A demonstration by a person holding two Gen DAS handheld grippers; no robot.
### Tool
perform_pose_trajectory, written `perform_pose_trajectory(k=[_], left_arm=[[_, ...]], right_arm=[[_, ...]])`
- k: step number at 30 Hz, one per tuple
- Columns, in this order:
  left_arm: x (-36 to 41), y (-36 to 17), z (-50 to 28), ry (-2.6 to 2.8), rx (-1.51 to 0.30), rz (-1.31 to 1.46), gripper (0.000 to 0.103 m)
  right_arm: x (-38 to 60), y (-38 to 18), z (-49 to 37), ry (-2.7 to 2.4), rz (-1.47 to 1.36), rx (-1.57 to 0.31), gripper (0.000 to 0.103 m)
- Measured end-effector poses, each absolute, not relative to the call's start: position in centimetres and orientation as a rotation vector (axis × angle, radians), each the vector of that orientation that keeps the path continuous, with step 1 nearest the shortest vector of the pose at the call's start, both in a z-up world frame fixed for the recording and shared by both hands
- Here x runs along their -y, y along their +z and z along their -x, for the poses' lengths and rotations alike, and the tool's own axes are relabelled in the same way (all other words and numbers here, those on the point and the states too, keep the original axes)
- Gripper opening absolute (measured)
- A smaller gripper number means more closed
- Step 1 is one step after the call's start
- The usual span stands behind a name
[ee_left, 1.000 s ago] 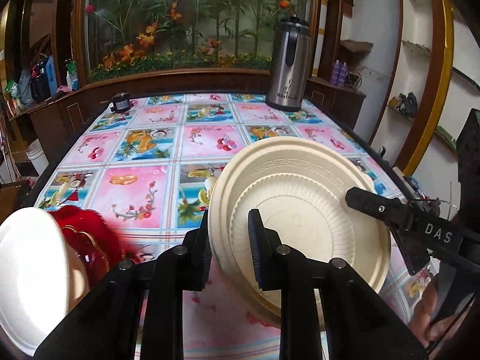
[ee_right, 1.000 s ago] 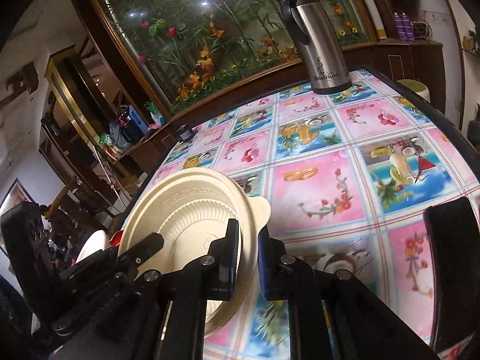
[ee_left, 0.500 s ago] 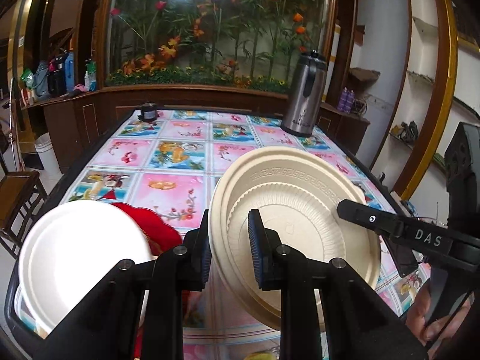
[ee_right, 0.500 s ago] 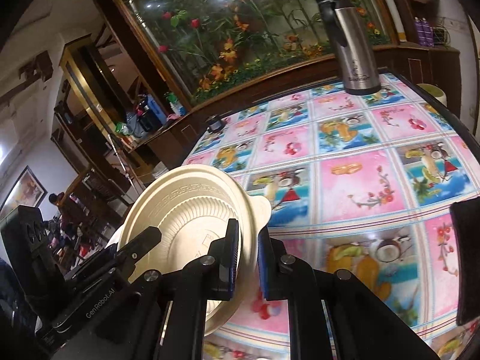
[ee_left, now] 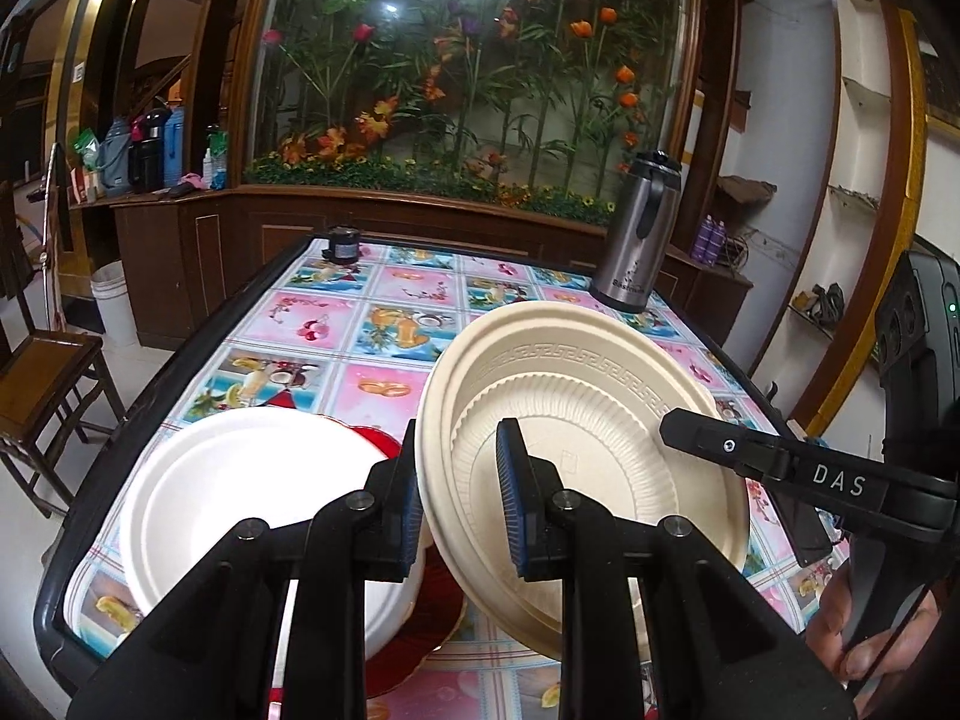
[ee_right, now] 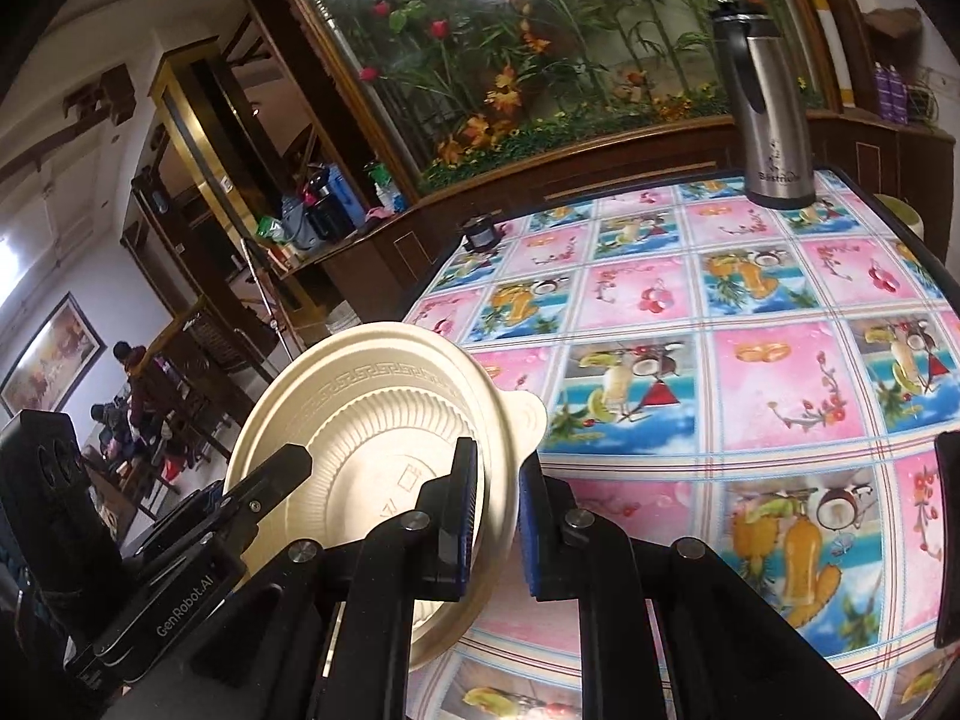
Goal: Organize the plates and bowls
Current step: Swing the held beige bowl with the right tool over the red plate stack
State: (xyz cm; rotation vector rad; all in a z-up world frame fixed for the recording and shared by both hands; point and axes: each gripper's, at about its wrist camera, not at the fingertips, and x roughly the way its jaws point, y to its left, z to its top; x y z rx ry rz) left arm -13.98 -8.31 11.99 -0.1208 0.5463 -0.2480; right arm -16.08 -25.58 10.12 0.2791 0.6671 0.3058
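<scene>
A cream plate (ee_left: 588, 420) with a key-pattern rim, and a smaller ribbed plate nested in it, hangs tilted above the table between both grippers. My left gripper (ee_left: 459, 450) is shut on its left rim. My right gripper (ee_right: 498, 480) is shut on the opposite rim beside a small tab, and one of its fingers (ee_left: 720, 444) lies across the plate in the left wrist view. The same cream plate (ee_right: 372, 420) fills the lower left of the right wrist view. A white plate (ee_left: 252, 492) rests on a red plate (ee_left: 384, 444) just left of the held one.
The table (ee_left: 336, 324) has a pink and blue patterned cloth and a dark raised edge. A steel flask (ee_left: 639, 234) stands at its far right and a small black object (ee_left: 341, 243) at its far edge. A wooden chair (ee_left: 42, 372) stands left of the table.
Both grippers have carried the cream plate upward and to the left, closer to the white plate. The white plate now shows more fully at the lower left. Both grips look unchanged.
</scene>
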Motion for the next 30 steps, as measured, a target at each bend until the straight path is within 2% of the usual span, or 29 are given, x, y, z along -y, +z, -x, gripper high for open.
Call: perform_pose_trajectory(k=[19,30], left_arm=[[2.6,12.6,14.1,-0.162,-0.529,0.174,0.02],[-1.0,10.6,13.6,-0.07,-0.567,0.203,0.02]], right_arm=[[19.8,11.3,13.7,0.398,-0.264,-0.72,0.015],[15.2,9.1,11.7,0.454,-0.254,-0.81,0.015]])
